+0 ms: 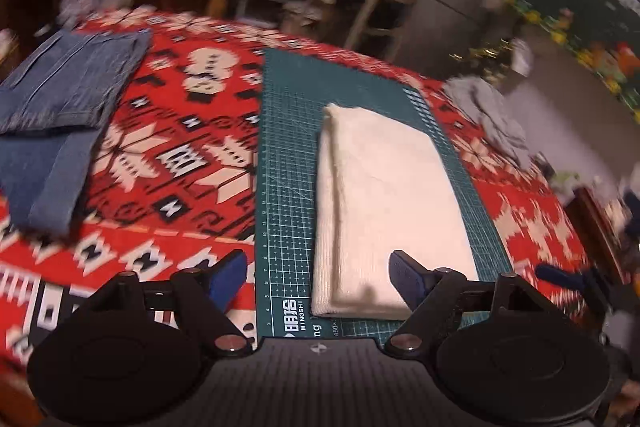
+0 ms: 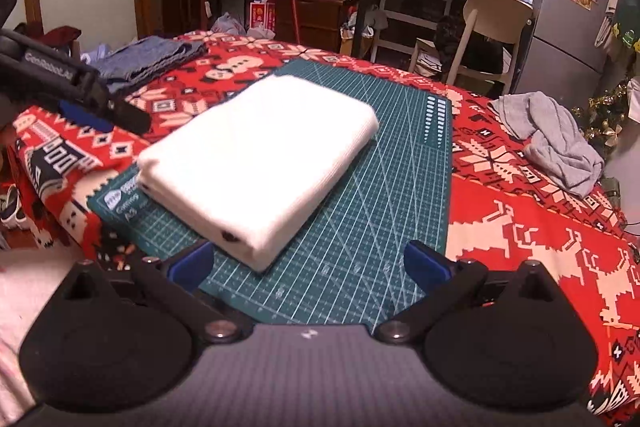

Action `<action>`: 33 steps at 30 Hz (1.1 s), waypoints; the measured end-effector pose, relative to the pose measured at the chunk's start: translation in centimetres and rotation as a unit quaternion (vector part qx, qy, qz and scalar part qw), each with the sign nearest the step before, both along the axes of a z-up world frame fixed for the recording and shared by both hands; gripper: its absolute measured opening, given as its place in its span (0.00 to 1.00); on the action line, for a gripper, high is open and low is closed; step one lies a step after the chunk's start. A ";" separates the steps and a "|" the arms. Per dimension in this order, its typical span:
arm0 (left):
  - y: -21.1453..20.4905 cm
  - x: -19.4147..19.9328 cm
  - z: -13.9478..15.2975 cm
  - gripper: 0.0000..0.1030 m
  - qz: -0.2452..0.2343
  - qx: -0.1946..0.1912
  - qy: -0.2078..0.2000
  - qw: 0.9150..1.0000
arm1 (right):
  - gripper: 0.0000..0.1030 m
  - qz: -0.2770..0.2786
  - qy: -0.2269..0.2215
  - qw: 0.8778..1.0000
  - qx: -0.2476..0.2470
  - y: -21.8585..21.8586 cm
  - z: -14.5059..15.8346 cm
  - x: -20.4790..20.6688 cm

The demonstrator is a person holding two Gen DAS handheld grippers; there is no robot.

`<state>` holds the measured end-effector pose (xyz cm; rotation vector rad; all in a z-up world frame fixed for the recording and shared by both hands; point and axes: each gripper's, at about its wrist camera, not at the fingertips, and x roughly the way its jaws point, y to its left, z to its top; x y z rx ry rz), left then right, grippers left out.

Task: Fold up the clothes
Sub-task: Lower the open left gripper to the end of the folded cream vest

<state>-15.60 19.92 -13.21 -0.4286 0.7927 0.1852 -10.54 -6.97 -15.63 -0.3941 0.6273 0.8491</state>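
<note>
White folded cloth (image 2: 260,155) lay on the green cutting mat (image 2: 360,247) in the middle of the bench. Both the left gripper (image 1: 320,275) and right gripper (image 2: 308,263) held their fingers wide apart, gripping nothing, near its edge.

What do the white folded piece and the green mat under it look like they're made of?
White folded cloth: soft ribbed or knit fabric, matte, judging by fine lines and rounded fold edges. Green cutting mat: probably flexible vinyl or rubber, matte, with printed white grid.

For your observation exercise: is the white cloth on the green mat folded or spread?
Folded: the white cloth lies as a thick rectangular stack with layered edges.
</note>
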 end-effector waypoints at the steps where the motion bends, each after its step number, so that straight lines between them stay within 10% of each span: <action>1: 0.1 0.1 -0.3 0.84 0.001 0.002 0.012 1.000 | 0.99 0.007 0.004 1.000 -0.001 0.1 -0.2 0.0; 6: 1.1 -0.5 -1.3 0.85 0.019 -0.040 -0.011 0.999 | 0.99 0.022 0.003 1.000 -0.014 0.6 -1.0 0.0; 17: -0.4 0.7 0.0 0.95 -0.021 0.013 -0.045 0.999 | 0.99 0.032 -0.044 0.999 0.007 1.0 -0.5 -0.6; 21: 0.3 1.8 -0.3 0.94 -0.031 -0.051 -0.063 0.996 | 0.99 0.007 -0.032 0.999 0.028 0.7 0.2 0.2; 33: 1.1 4.1 -3.5 0.49 -0.026 -0.125 -0.015 0.992 | 0.99 -0.039 0.020 0.995 0.091 -2.1 1.9 2.9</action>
